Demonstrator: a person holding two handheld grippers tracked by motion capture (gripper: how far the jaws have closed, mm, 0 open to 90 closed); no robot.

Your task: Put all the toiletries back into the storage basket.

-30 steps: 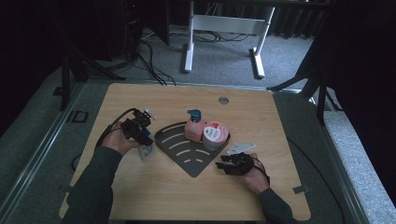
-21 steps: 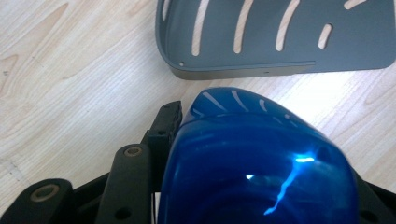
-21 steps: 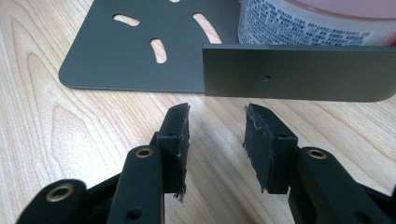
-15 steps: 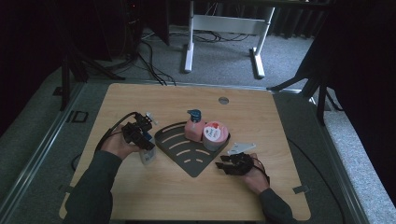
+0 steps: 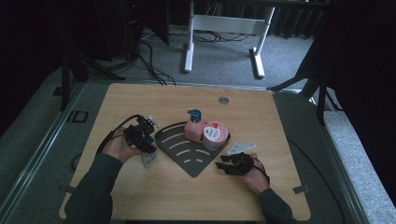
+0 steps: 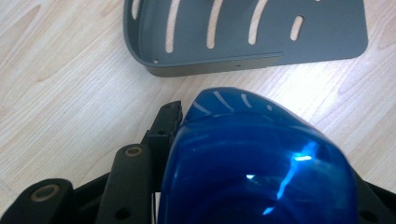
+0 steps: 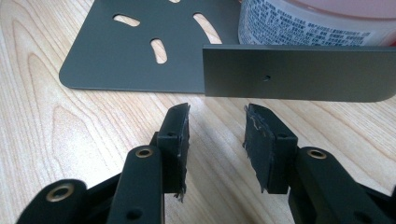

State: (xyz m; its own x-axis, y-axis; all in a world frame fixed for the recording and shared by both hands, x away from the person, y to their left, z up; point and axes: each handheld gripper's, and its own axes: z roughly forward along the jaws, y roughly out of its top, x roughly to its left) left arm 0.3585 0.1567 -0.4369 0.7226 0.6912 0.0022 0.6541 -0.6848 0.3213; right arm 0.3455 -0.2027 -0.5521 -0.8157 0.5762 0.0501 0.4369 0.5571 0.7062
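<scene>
The left gripper (image 5: 142, 135) holds a bottle (image 5: 149, 157) with a blue cap (image 6: 254, 158), its jaws closed on it. The bottle stands on the table (image 5: 140, 100) just left of the grey slotted rack (image 5: 189, 151), near its left edge. In the left gripper view the cap sits between the jaws, and the rack's curved wall (image 6: 210, 65) lies beyond it.

The right gripper (image 5: 233, 164) rests on the table near the rack's right side, jaws open with nothing between them. They point at the rack's low wall (image 7: 299, 72).

On the rack's far part stand a pink pump bottle (image 5: 194, 126) and a pink jar (image 5: 215, 135), side by side.
</scene>
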